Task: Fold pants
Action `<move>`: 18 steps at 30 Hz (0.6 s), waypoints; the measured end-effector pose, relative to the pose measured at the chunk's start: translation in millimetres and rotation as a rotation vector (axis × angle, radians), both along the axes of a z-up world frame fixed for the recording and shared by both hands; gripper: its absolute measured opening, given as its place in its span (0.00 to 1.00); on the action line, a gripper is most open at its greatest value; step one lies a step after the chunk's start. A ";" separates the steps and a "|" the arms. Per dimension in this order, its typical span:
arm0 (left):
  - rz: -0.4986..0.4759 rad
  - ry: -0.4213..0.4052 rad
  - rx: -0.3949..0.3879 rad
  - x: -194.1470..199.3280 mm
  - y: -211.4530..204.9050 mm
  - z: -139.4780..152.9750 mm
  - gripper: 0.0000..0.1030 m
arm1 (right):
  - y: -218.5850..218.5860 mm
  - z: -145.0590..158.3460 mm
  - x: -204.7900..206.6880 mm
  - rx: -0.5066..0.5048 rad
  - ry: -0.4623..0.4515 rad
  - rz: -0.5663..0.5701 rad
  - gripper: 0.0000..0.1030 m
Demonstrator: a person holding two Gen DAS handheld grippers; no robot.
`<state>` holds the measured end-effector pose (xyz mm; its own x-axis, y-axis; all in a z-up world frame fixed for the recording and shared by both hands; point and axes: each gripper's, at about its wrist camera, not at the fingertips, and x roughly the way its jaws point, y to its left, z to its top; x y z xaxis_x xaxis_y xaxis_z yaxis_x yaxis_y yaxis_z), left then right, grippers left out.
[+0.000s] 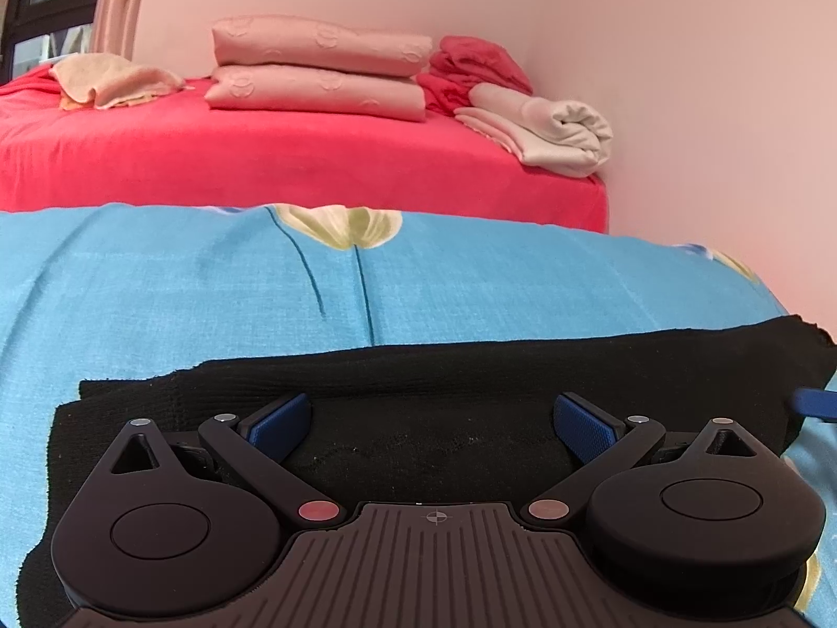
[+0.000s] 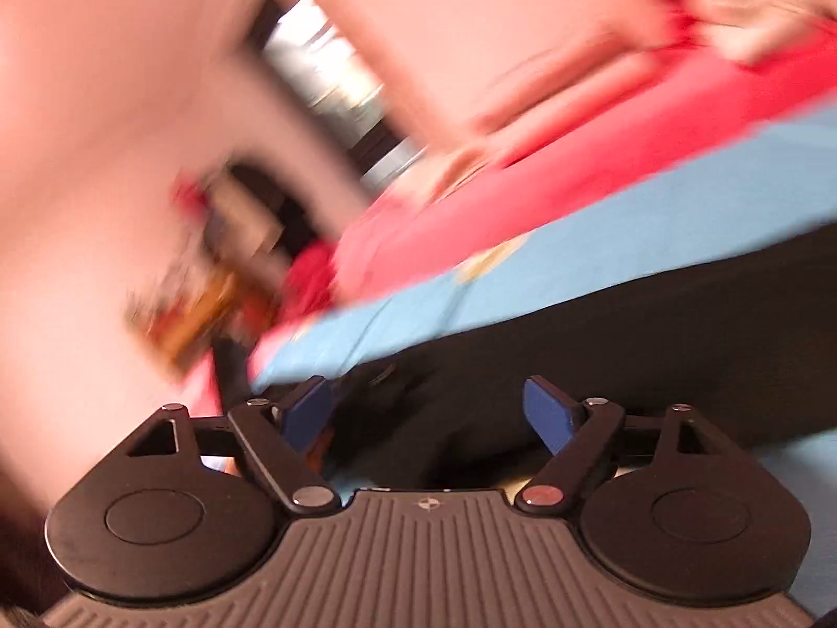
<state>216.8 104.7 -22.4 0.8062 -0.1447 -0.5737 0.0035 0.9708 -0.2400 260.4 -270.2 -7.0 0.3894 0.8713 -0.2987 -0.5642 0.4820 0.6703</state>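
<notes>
Plainly, black pants [image 1: 471, 382] bear no readable label.

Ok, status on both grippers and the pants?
Left gripper open, over black pants. Right gripper open, nothing pinched. Pants flat on blue sheet. Path clear.

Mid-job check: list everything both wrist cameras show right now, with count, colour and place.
pants: one, black, flat on the blue sheet, under both grippers
blue sheet: one, light blue with flower print, near bed surface
red sheet: one, red, beyond the blue one
pillows: two, pink, stacked on the red sheet
small cloth: one, peach, far left
red cloth: one, crumpled beside the pillows
pale bundle: one, cream, rolled by the wall
left gripper: black, blue pads, open
right gripper: same, open; view blurred
</notes>
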 end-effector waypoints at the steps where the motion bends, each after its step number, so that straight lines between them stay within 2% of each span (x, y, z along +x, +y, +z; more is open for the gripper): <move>1: 0.000 -0.001 -0.002 -0.2 0.2 -0.1 1.00 | -12.1 -9.0 10.8 -0.023 0.037 -0.083 0.79; 2: 0.000 -0.002 -0.004 -0.4 0.3 -0.1 1.00 | -24.3 -18.7 20.8 -0.039 0.088 -0.178 0.72; 3: 0.000 -0.002 -0.005 -0.3 0.4 -0.1 1.00 | -44.0 -27.2 31.1 0.027 0.154 -0.240 0.50; 4: 0.000 -0.002 -0.005 -0.4 0.2 -0.1 1.00 | -62.0 -35.3 39.6 0.125 0.231 -0.280 0.49; 5: 0.001 -0.002 -0.003 -0.4 -0.2 -0.2 1.00 | -80.7 -40.0 44.9 0.202 0.268 -0.336 0.49; 6: 0.001 -0.002 -0.001 -0.8 -0.4 -0.2 1.00 | -96.5 -42.1 47.6 0.242 0.266 -0.408 0.43; 9: 0.003 -0.002 0.007 -0.8 -2.1 -0.1 1.00 | -141.2 -44.3 58.0 0.261 0.268 -0.576 0.40; 14: 0.004 -0.001 0.013 -0.9 -3.1 -0.2 1.00 | -184.5 -45.9 74.9 0.303 0.253 -0.751 0.38; 16: 0.005 -0.002 0.013 -1.1 -3.3 0.1 1.00 | -205.8 -47.4 80.4 0.307 0.246 -0.814 0.31; 17: 0.004 -0.002 0.012 -1.1 -3.2 0.1 1.00 | -210.3 -46.3 84.6 0.287 0.242 -0.845 0.30; 18: 0.004 -0.002 0.011 -1.1 -3.3 0.0 1.00 | -213.7 -44.6 89.2 0.251 0.229 -0.867 0.24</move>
